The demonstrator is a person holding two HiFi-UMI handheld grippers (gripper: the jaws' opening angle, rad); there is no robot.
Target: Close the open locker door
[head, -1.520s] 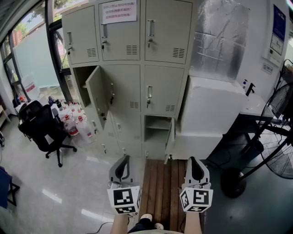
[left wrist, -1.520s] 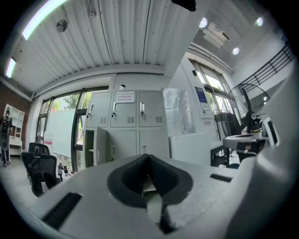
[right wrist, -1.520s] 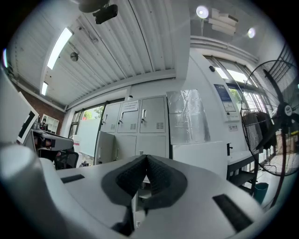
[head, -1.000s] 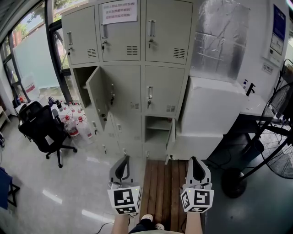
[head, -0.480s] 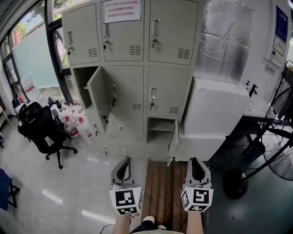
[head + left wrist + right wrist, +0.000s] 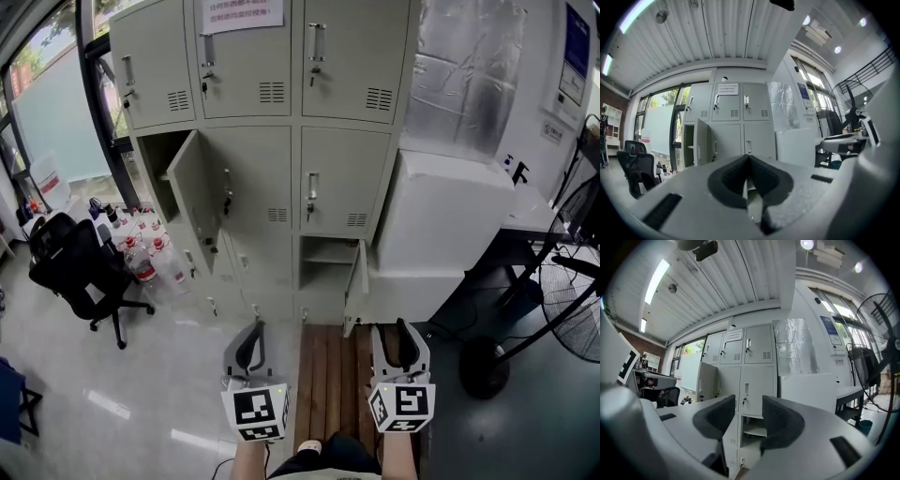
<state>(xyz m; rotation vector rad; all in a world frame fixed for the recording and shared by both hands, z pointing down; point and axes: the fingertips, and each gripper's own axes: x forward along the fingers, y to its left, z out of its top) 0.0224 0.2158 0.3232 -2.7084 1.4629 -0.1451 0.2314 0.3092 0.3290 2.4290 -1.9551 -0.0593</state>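
**Locker bank, two doors ajar, with a pair of hand-held grippers in front**

Obscured or cut off: The paper notice [image 6: 242,13] on the top row is cropped by the upper edge. Its red print is too small to read. A blue wall poster [image 6: 572,47] and a black floor fan [image 6: 574,323] are cut by the right edge. The person's forearms [image 6: 246,459] run off the bottom edge. The inside of the open middle compartment lies in shadow.

Markings: Each gripper bears a marker cube [image 6: 255,412] with black-and-white square patterns. Labels on the clear bottles [image 6: 155,258] standing on the floor at left are illegible.

Items:
- Locker bank [image 6: 342,169]: beige painted metal, flat doors with vent slots and upright handles.
- Open locker door [image 6: 192,192]: middle row, leftmost column, swung wide out.
- Lower door [image 6: 356,279]: bottom row, right column, ajar, with a shelf visible inside.
- Crinkled silver sheet [image 6: 464,66]: on the wall at right, above a white boxy cabinet [image 6: 450,225].
- Black swivel chair [image 6: 70,267]: at left, on a glossy pale floor [image 6: 141,375].
- Slatted brown wooden platform [image 6: 333,375]: beneath the grippers.
- Left gripper [image 6: 254,326]: grey, jaws pressed together, empty, well apart from both doors.
- Right gripper [image 6: 398,333]: jaws have just been opening and stand wide apart with nothing between them. It is also well apart from the lockers.
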